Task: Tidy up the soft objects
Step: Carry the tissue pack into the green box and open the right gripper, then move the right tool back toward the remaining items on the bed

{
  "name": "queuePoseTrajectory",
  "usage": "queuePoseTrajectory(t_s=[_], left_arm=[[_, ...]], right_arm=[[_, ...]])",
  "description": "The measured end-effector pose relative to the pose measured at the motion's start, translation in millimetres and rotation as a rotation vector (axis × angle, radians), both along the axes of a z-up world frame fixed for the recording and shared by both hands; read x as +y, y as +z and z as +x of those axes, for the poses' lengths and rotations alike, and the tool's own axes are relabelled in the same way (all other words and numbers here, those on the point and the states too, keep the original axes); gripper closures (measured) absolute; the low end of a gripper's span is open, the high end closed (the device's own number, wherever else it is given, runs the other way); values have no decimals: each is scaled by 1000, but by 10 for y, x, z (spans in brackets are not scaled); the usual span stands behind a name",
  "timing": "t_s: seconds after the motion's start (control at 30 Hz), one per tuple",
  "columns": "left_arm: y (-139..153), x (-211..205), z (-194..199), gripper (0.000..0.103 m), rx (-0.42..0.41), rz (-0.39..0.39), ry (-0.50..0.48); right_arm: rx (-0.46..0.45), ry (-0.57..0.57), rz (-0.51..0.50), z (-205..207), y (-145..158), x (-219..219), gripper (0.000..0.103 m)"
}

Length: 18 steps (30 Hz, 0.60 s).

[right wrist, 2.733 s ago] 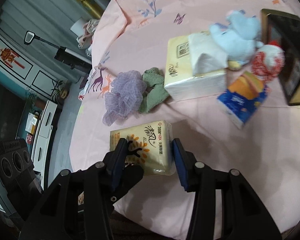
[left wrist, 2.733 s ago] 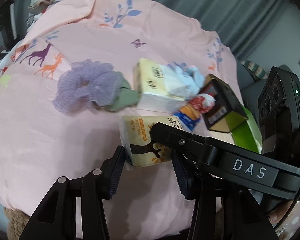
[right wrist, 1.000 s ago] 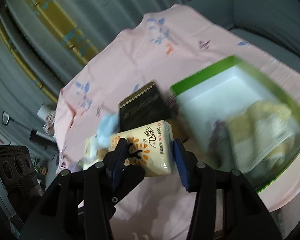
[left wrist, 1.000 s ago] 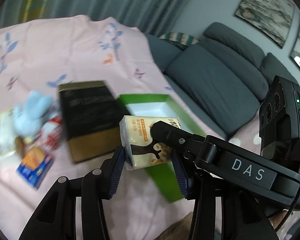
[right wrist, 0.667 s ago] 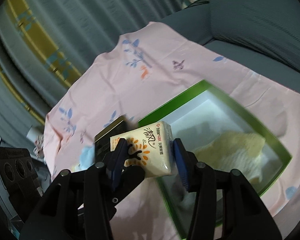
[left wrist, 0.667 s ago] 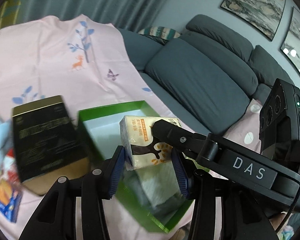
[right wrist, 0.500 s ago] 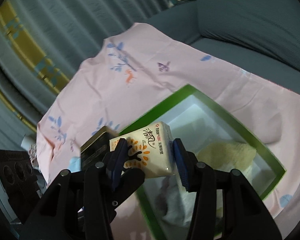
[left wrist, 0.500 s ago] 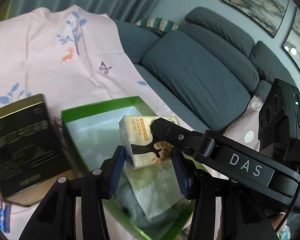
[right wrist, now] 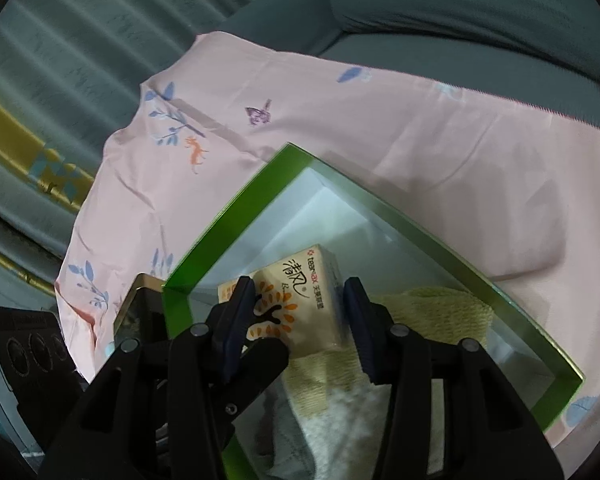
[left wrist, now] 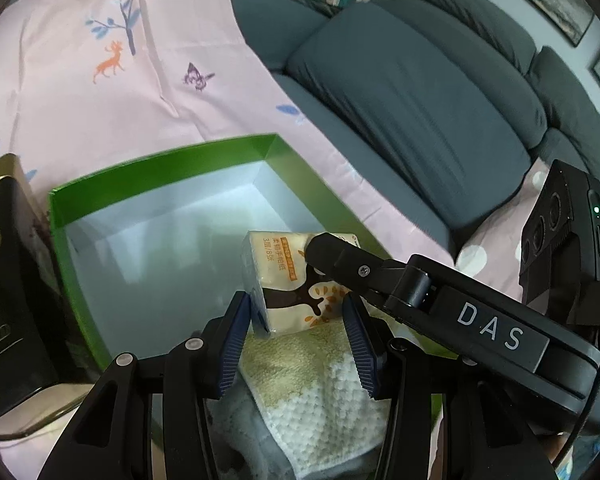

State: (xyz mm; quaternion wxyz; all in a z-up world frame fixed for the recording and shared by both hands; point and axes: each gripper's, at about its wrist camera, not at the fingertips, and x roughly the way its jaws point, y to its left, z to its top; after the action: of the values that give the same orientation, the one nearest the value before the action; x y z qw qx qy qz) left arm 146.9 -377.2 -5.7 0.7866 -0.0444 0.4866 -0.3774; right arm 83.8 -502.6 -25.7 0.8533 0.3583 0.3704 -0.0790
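A cream tissue pack with an orange and brown tree print is gripped from two sides at once. My left gripper and my right gripper are both shut on it. The pack hangs low inside a green box with a white interior, just above a folded yellow and white towel. The towel also shows in the right wrist view, lying in the box. The right gripper's black arm crosses the left wrist view.
The box sits on a pink printed cloth. A black and gold tin stands beside the box's left wall. A grey sofa lies behind the cloth, and striped curtains hang at the back.
Both grippers carried the tissue pack from the cloth beside the scrunchies rightward over the green box, then lowered it inside, close to the towel.
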Motion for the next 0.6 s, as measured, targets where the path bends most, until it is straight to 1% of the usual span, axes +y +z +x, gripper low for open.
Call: queuePoseTrajectory(t_s=[0.17,0.3,0.4,0.43,0.47,0.5,0.53,0.6], left_arm=[[-96,-72,29,54,31,21,-6],[-114,-109,2,54,26,53,-4],[-63,-126,-56,54,-4,70,-18],[-32,-108,-84,54,-11,65,-20],[-8,-89,-99,54,-13,61,-18],[38,-43,-135,50,-20,59,-10],[77,-1,-166,39,-31,66,-3],[151,103,-222,27,-59,68,16]], right_arm=[[32,-24,22,7,-109,-70,57],[46,-22,29,1,-162,-92,56],[57,-36,10,-26,-151,-86,55],[48,-42,10,-63,-130,-86,52],[35,-46,11,-89,-120,-93,44],[15,-46,8,-131,-91,-85,42],[-1,-44,6,-161,-73,-76,41],[-39,-41,5,-253,-9,-52,39]])
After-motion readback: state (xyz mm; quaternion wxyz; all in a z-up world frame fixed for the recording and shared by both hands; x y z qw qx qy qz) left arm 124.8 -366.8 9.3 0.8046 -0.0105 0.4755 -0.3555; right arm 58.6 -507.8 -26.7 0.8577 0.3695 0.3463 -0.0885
